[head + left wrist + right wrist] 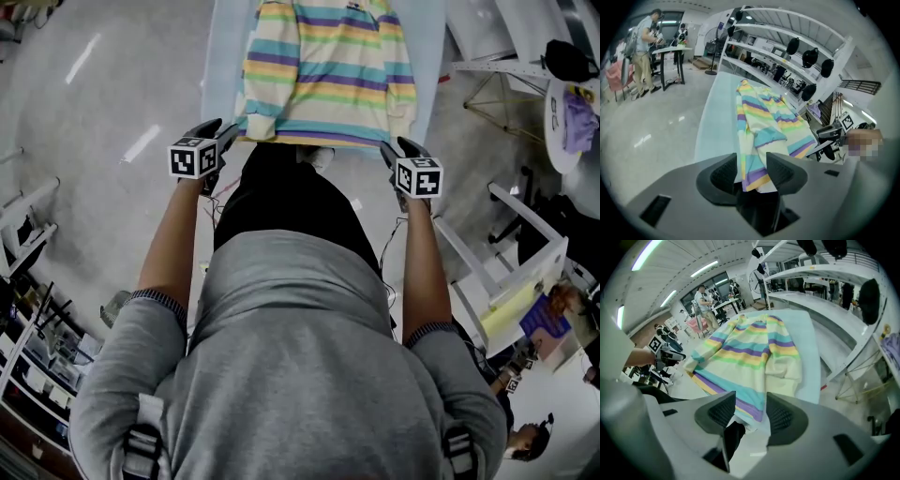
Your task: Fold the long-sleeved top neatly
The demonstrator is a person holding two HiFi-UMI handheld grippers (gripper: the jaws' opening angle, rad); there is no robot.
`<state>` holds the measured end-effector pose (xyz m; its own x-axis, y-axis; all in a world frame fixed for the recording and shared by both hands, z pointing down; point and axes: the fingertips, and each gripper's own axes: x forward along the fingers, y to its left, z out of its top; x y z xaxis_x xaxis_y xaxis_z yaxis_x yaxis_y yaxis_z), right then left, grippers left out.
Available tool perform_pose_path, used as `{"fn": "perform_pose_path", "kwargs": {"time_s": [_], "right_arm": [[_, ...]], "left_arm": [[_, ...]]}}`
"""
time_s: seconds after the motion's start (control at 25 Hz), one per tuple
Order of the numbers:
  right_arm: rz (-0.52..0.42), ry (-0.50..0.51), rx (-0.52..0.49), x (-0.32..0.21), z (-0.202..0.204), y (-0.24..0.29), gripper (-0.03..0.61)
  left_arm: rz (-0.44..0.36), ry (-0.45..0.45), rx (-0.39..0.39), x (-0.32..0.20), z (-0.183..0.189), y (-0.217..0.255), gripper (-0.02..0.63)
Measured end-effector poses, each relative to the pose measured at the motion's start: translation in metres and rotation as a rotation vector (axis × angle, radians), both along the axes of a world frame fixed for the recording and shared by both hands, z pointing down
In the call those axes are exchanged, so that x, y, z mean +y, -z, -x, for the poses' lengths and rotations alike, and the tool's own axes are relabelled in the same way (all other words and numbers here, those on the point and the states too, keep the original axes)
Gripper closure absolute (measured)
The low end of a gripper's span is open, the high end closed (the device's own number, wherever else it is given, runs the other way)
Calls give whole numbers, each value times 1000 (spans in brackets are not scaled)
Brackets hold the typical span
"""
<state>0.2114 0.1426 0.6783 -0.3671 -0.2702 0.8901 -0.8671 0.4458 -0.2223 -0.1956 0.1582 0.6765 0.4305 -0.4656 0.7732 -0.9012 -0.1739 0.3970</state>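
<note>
A long-sleeved top [328,70] with yellow, purple, teal and green stripes lies on a pale blue table [221,56], sleeves folded in over the body. My left gripper [228,127] is at the hem's left corner and my right gripper [394,148] at its right corner. In the left gripper view the top [761,122] has its hem corner between the jaws of the left gripper [752,168], which stand apart without pressing it. In the right gripper view the top [745,357] reaches in between the open jaws of the right gripper [751,411].
I stand at the table's near end, dark trousers below the hem. A white frame [506,70] and a round white table [565,141] with a purple cloth stand at the right, and a white rack [525,253] lower right. Shelving [797,42] runs behind; people [642,51] work farther off.
</note>
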Motion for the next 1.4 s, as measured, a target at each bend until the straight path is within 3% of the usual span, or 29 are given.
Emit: {"fn": "perform_pose_path", "kwargs": {"time_s": [0.32, 0.6, 0.64, 0.68, 0.76, 0.96, 1.2, 1.4], "right_arm": [[-150, 43, -127, -34, 45, 61, 313], [-190, 95, -189, -35, 83, 87, 313], [-188, 98, -193, -33, 84, 86, 313], [-185, 99, -195, -31, 83, 86, 313], [-182, 98, -196, -29, 81, 86, 313], [-203, 93, -195, -34, 75, 101, 314], [-233, 121, -197, -51, 85, 126, 314], [-268, 119, -195, -82, 107, 160, 317]], "left_arm": [[-113, -178, -80, -5, -58, 43, 373], [-67, -230, -174, 9, -84, 2, 375], [-63, -220, -185, 9, -83, -3, 429], [-62, -205, -193, 8, -81, -6, 541], [-68, -167, -191, 3, -76, -4, 584], [-138, -31, -174, -27, -34, 46, 586], [-275, 139, -179, -81, 47, 132, 586], [-351, 231, -196, -122, 111, 183, 586]]}}
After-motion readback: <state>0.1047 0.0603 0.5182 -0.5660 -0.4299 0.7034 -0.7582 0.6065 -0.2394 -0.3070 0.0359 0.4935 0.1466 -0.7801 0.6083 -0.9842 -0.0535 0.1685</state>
